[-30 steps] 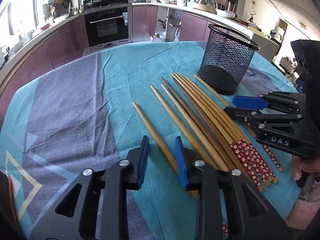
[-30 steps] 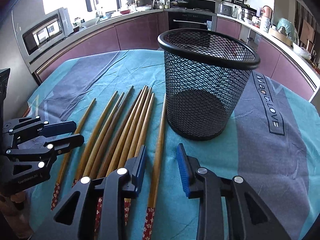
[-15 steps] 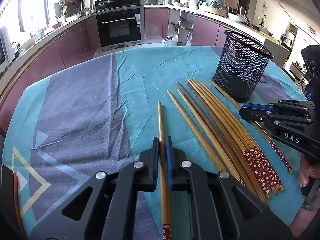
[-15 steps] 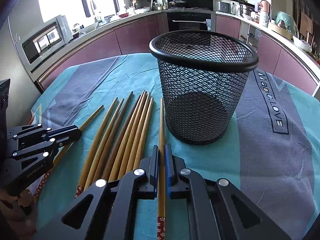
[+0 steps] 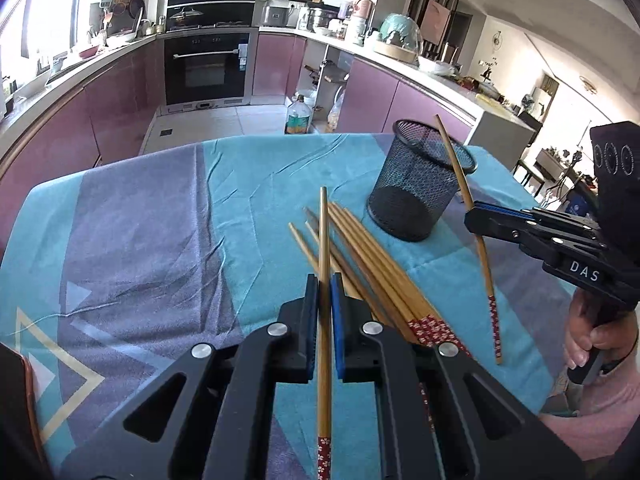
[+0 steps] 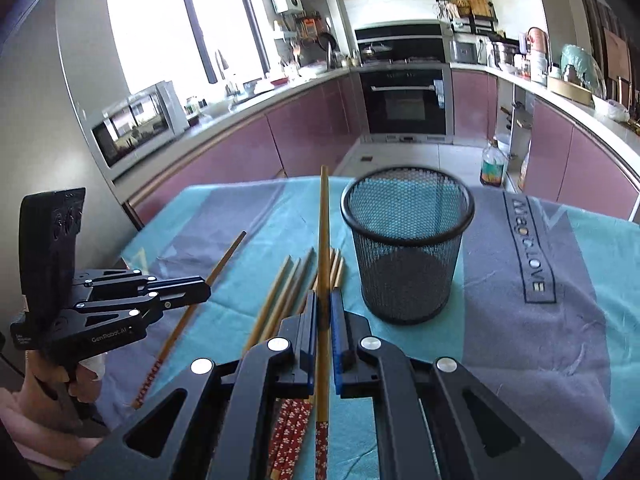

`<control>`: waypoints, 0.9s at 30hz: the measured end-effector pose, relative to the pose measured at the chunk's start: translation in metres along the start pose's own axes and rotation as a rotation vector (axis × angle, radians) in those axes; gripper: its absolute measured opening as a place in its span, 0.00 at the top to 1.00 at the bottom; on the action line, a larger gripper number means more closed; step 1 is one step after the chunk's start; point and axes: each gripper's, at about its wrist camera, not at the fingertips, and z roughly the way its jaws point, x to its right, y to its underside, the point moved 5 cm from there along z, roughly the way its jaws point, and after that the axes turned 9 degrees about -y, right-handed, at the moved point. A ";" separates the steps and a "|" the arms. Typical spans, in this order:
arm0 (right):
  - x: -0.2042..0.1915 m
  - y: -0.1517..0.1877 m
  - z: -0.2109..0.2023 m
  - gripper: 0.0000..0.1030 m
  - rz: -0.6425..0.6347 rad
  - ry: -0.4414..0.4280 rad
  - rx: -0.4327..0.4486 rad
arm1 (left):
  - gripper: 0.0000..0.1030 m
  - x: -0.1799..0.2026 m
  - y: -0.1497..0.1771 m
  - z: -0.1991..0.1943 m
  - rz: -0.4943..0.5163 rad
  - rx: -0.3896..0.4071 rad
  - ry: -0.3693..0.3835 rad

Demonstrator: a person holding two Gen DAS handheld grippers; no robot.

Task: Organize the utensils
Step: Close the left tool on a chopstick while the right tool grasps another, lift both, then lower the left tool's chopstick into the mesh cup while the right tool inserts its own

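A kitchen table under a teal and grey tablecloth (image 5: 248, 184) carries a black mesh holder (image 6: 408, 248) beside a row of loose chopsticks (image 5: 376, 268). The left gripper (image 5: 325, 284) is clamped on one chopstick (image 5: 324, 232); the right gripper (image 6: 325, 300) pinches another chopstick (image 6: 323, 220), both lifted clear.

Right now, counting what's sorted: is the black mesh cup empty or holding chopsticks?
Empty: the black wire-mesh cup shows only its bare bottom, upright on the teal tablecloth.
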 end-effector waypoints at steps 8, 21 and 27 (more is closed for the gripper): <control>-0.009 -0.025 -0.035 0.95 -0.018 -0.036 0.112 | 0.93 0.009 -0.033 -0.059 -0.023 0.122 0.138; -0.004 -0.066 -0.060 0.95 -0.056 -0.043 0.207 | 0.93 0.028 -0.111 -0.114 -0.070 0.280 0.228; 0.002 -0.092 -0.074 0.95 -0.072 -0.020 0.260 | 0.93 0.052 -0.156 -0.123 -0.050 0.334 0.251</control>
